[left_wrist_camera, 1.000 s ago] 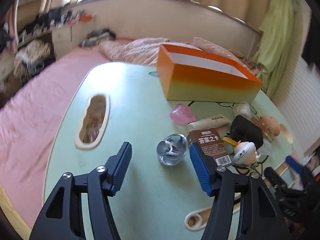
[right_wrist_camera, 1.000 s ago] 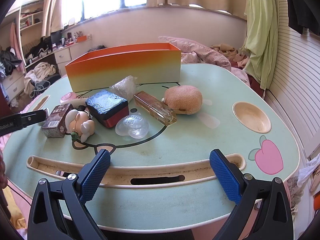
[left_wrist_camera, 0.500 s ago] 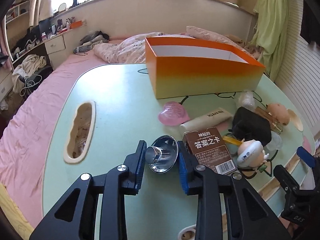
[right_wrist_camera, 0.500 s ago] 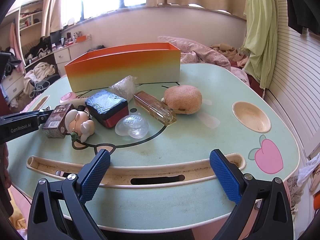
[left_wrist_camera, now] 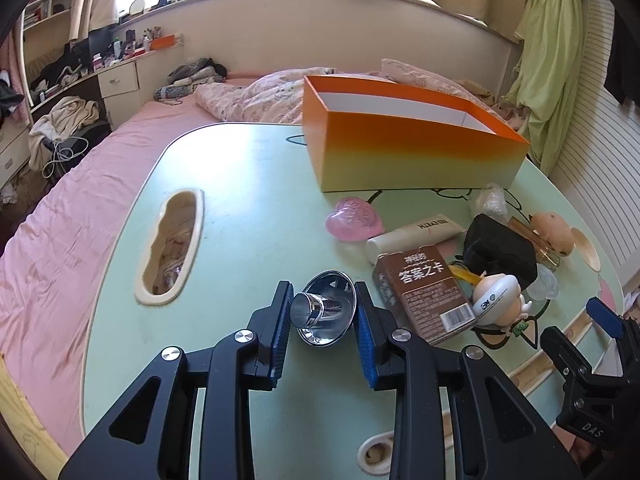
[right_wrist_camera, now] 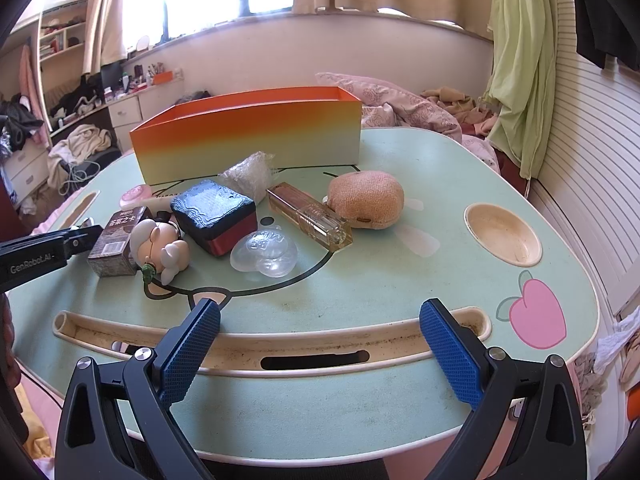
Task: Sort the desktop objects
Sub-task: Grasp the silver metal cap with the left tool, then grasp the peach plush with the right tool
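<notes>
Altogether one orange box [left_wrist_camera: 416, 152] stands at the far side of the green table [left_wrist_camera: 248, 184], and ten loose things lie on it: one chrome cup [left_wrist_camera: 326, 308], one pink heart [left_wrist_camera: 352, 220], one white tube [left_wrist_camera: 416, 234], one brown carton [left_wrist_camera: 424, 290], one figurine [left_wrist_camera: 498, 296], one black case [right_wrist_camera: 214, 210], one clear heart [right_wrist_camera: 266, 254], one perfume bottle [right_wrist_camera: 310, 216], one tan pouch [right_wrist_camera: 366, 198] and one crinkled plastic wad [right_wrist_camera: 250, 174].

Two grippers are in view. The left gripper [left_wrist_camera: 323, 332] has its blue pads drawn in narrow around the cup, one pad at each side of the flared rim; whether both pads actually press the metal is hard to judge from this angle, but they appear to touch it. The cup sits at the near left of the table, just left of the carton (which lies flat, barcode toward the camera). It lies on its side, long axis running roughly along the fingers, narrow base toward the camera and open mouth toward the box.

The right gripper [right_wrist_camera: 320, 344] hangs wide apart over the table's near groove [right_wrist_camera: 280, 344], holding nothing, well apart from the clutter.
</notes>
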The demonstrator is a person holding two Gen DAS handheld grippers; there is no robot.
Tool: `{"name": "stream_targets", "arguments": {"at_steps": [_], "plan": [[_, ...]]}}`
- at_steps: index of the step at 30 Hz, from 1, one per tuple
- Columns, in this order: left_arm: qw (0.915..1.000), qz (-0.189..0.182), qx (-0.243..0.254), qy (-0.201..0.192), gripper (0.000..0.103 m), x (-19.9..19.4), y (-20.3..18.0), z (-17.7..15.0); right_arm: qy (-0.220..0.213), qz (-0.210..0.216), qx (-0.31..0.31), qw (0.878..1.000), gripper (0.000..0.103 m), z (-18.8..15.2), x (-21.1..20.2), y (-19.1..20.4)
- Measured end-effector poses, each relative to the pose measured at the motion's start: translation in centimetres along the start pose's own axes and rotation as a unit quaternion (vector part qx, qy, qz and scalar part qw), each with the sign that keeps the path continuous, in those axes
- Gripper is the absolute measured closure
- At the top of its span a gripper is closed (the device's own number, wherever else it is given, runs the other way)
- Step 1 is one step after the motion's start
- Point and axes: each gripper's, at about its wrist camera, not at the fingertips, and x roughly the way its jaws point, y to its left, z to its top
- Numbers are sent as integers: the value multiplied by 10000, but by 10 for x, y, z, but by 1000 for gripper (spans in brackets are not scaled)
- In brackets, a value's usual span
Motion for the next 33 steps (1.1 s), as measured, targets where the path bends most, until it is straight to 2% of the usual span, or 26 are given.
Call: {"name": "stream_targets", "arguments": {"at_steps": [6, 8, 11, 12, 13, 14, 16, 20, 22, 24, 28, 30, 32, 33], "plan": [[9999, -110, -25, 1, 72, -5, 2, -5, -10, -104, 81, 9999, 4, 1, -4, -2], [10000, -98, -9, 4, 72, -5, 2, -6, -104, -69, 110, 9999, 15, 3, -9, -5], [9999, -115, -16, 6, 72, -5, 3, -6, -244, 13, 163, 9996, 19, 8, -17, -9], [9999, -122, -9, 5, 72, -5, 3, -6, -289, 66, 192, 9994, 21, 12, -19, -12], [9999, -130, -8, 6, 72, -5, 4, -6, -329, 125, 235, 9991, 30, 18, -20, -17], [9999, -140, -15, 10, 72, -5, 4, -6, -344, 137, 271, 9989, 34, 24, -20, -21], [9999, -152, -22, 13, 72, -5, 5, -6, -357, 121, 330, 9987, 36, 37, -18, -29], [9999, -113, 13, -6, 72, -5, 3, -7, -145, 138, 437, 9988, 39, 64, 2, -42], [10000, -96, 26, -4, 72, -6, 3, -7, 17, 91, 464, 9989, 46, 74, 14, -45], [9999, -92, 43, 7, 72, -6, 3, -6, 188, 9, 470, 9987, 48, 79, 24, -46], [9999, -96, 38, 9, 72, -6, 3, -6, 451, 99, 410, 9981, 50, 82, 38, -40], [9999, -89, 63, 13, 72, -5, 2, -6, 649, -26, 386, 9971, 50, 80, 48, -39], [9999, -107, 53, 19, 72, -5, 2, -6, 780, -222, 353, 9961, 58, 76, 56, -37], [9999, -125, 39, 28, 72, -5, 2, -5, 772, -292, 308, 9961, 58, 74, 57, -35]]}}
